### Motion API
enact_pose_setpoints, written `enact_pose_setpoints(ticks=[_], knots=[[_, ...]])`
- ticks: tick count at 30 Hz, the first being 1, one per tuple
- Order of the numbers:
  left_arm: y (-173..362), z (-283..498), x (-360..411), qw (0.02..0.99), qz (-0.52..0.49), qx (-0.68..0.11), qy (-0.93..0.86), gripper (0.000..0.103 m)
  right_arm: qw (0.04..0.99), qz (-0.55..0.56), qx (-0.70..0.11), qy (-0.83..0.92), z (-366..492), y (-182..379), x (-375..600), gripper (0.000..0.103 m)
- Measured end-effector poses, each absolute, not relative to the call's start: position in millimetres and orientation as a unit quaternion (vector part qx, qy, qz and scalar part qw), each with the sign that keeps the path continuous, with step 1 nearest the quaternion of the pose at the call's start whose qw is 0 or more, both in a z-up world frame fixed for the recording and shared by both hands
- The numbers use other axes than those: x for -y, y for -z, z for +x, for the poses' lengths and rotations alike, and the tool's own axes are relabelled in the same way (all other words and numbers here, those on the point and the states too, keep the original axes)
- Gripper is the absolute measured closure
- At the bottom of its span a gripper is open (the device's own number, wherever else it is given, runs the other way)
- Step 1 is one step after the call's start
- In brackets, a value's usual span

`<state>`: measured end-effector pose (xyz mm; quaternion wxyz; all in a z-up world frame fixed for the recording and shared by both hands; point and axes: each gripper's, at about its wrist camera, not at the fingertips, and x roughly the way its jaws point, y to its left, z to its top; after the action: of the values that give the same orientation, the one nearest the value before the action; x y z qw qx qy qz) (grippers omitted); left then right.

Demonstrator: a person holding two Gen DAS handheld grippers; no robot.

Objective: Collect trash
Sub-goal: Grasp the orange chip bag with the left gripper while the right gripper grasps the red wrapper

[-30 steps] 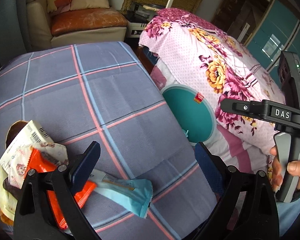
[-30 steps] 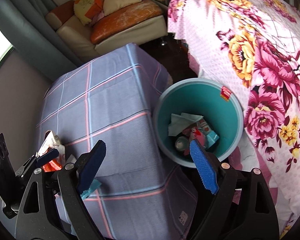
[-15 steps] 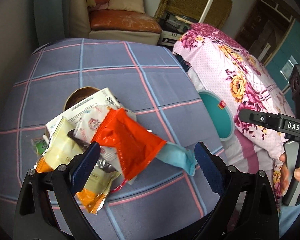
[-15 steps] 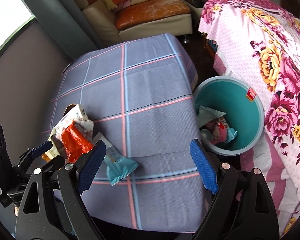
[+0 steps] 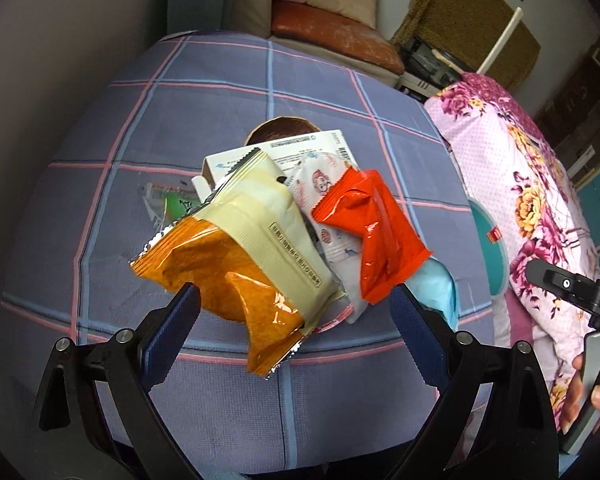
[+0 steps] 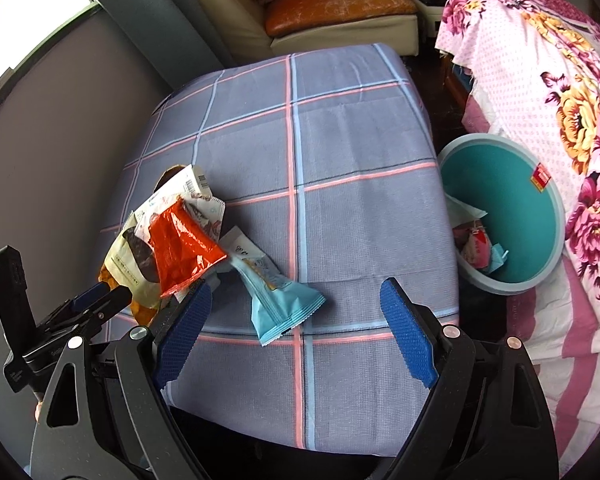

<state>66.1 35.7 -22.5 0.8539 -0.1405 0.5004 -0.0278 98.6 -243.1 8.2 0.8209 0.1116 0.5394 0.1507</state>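
A pile of snack wrappers lies on the plaid-covered table (image 6: 340, 140): an orange-and-cream wrapper (image 5: 236, 276), a red wrapper (image 5: 376, 232), a white wrapper and a white box (image 5: 300, 148). A light blue wrapper (image 6: 280, 296) lies beside the pile. My left gripper (image 5: 294, 308) is open just above the pile, with the orange-and-cream wrapper between its fingers in the picture and its pads clear of it. My right gripper (image 6: 294, 300) is open above the light blue wrapper. The teal bin (image 6: 508, 208) stands on the floor right of the table, with trash inside.
A bed with a pink floral cover (image 6: 560, 80) rises right of the bin. A sofa with cushions (image 6: 332, 12) stands beyond the table and a grey wall runs along its left side. A hand (image 5: 596, 396) holds the right gripper's handle at the right edge.
Both grippers have swung left, away from the bin and towards the wrappers. The left one now frames the pile, the right one the light blue wrapper. Both stayed open.
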Motion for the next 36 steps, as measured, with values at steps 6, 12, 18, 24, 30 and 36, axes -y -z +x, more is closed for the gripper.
enact_pose_setpoints(ticks=[6, 12, 18, 24, 30, 36], knots=[[31, 70, -42, 0.849, -0.173, -0.498, 0.013, 0.008, 0.818, 0.104, -0.542, -0.161, 98, -6, 232, 0.021], [38, 77, -47, 0.851, -0.167, -0.497, 0.009, 0.008, 0.814, 0.089, -0.547, -0.175, 106, -5, 206, 0.021], [46, 71, -66, 0.846, -0.158, -0.508, 0.022, 0.008, 0.802, 0.046, -0.558, -0.207, 115, -1, 158, 0.021], [46, 66, -87, 0.852, -0.142, -0.503, 0.021, 0.008, 0.789, 0.001, -0.567, -0.237, 126, 10, 112, 0.021], [45, 62, -102, 0.854, -0.147, -0.498, 0.03, 0.008, 0.773, -0.038, -0.581, -0.251, 132, 24, 78, 0.021], [46, 58, -106, 0.859, -0.13, -0.495, 0.029, 0.008, 0.769, -0.094, -0.577, -0.257, 134, 32, 59, 0.028]])
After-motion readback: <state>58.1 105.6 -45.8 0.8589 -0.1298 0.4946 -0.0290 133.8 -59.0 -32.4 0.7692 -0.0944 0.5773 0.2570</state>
